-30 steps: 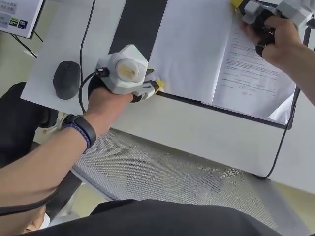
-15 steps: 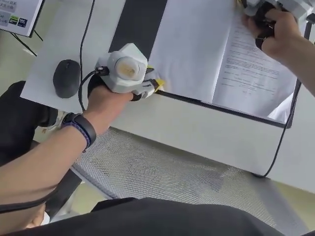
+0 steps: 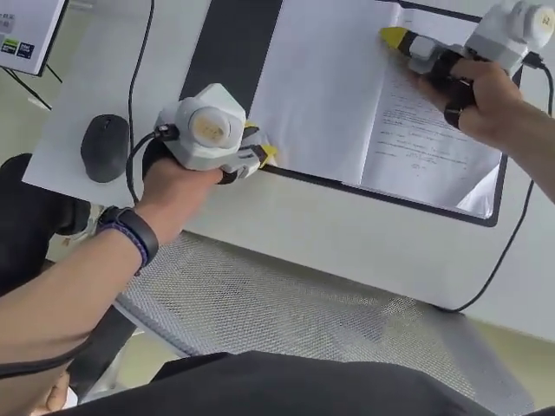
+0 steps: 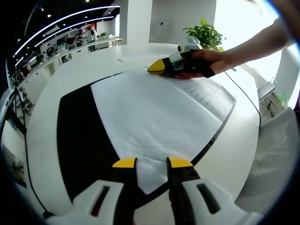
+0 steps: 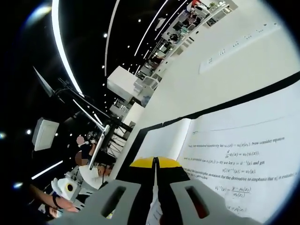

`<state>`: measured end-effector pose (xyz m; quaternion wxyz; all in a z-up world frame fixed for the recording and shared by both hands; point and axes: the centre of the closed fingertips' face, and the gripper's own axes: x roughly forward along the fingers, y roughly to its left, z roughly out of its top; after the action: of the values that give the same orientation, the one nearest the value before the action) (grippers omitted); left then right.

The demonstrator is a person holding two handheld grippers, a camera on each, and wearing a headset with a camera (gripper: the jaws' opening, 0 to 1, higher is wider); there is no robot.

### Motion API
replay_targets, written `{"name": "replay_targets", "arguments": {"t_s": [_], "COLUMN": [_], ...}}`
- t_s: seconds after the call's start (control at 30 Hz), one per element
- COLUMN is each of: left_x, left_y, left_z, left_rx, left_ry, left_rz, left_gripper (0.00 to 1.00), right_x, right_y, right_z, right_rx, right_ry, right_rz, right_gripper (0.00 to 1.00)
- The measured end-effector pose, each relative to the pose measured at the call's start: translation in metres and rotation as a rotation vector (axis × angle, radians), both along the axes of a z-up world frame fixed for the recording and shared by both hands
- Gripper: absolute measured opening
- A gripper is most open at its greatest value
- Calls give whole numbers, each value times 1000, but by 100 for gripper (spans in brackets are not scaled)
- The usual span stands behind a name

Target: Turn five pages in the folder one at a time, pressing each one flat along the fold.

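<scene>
The black folder [image 3: 416, 204] lies open on the white desk. Its left side is a blank turned page [image 3: 321, 87], its right side a printed page [image 3: 425, 139]. My left gripper [image 3: 263, 156] rests at the blank page's near left corner; in the left gripper view the left gripper [image 4: 152, 162] stands open with the paper corner [image 4: 150, 185] under the gap. My right gripper [image 3: 395, 36] is shut, its yellow tip down on the paper at the far end of the fold. In the right gripper view the right gripper [image 5: 156, 161] shows closed jaws over the printed page [image 5: 243, 150].
A black mouse [image 3: 104, 147] with its cable sits left of the folder. A monitor corner [image 3: 26, 35] is at the far left. Another cable [image 3: 520, 225] hangs off the desk's right edge. A mesh chair seat [image 3: 286, 312] lies below the near desk edge.
The right gripper has slid toward me along the fold from the folder's far edge. The left gripper has stayed at the page corner. The head camera shifted slightly.
</scene>
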<state>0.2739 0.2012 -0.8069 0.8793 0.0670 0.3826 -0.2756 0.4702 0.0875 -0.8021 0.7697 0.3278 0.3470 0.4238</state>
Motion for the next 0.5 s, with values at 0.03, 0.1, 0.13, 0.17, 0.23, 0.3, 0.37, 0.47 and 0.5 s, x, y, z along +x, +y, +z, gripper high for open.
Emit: {"name": "replay_targets", "arguments": {"t_s": [0.03,0.1,0.13,0.17,0.23,0.3,0.37,0.47,0.5], "left_x": [0,0,0,0,0,-1,-1,-1,-1], "left_y": [0,0,0,0,0,-1,-1,-1,-1], "left_z": [0,0,0,0,0,0,0,0,0], "left_rx": [0,2,2,2,0,0,-1,-1,-2], "left_ry": [0,1,1,0,-1,-2,-2,-4,-4], "left_rz": [0,0,1,1,4,4,6,5,5], "left_gripper": [23,23,23,23,23,23,23,23,23], "right_x": [-2,-13,-20,-27,-40,-56,-69,-87,-91], "right_y": [-1,-1,-1,-1,-1,-1,-1,-1,0], "right_z": [0,1,2,3,5,9,11,11,12], "right_rx": [3,7,11,14,18,19,19,16,18], "right_ry": [2,2,2,3,5,6,6,6,8], "right_rz": [4,20,30,37,51,68,80,103,107], "right_gripper": [0,0,0,0,0,0,0,0,0]}}
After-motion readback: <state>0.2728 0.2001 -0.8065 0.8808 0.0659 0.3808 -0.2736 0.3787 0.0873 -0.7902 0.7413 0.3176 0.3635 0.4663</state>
